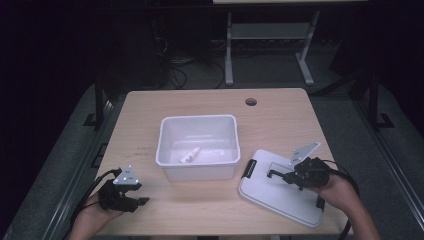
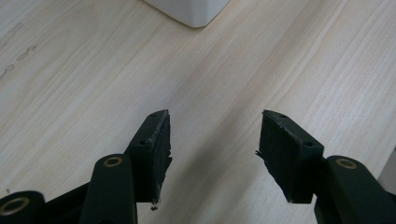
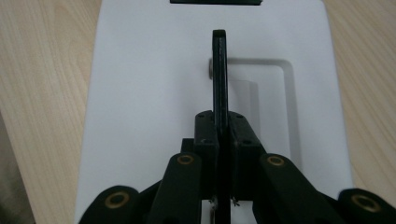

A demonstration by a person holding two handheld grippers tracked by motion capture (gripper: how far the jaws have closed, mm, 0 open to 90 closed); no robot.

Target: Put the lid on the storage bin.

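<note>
1. Pale wood forms the table, seen from the high view with a round cable hole near its far edge.
2. White plastic bin stands at the middle of the table, open at the top; a small white object lies tilted on its floor.
3. White lid lies flat on the table to the right of the bin, near but apart from it, with a black latch on the end facing the bin and a second black latch on the opposite end.
4. Black flip-up handle rises on edge from the lid's recessed panel; in the right gripper view it stands straight up between the two jaws.
5. Right gripper rests over the lid, its jaws pressed together on the black handle, both pads against the handle's flat sides.
6. Left gripper is held at the near left corner of the table, well apart from the bin and lid; in the left gripper view its jaws stand apart with nothing between them, bare wood beneath and a corner of the bin at the top edge.
</note>
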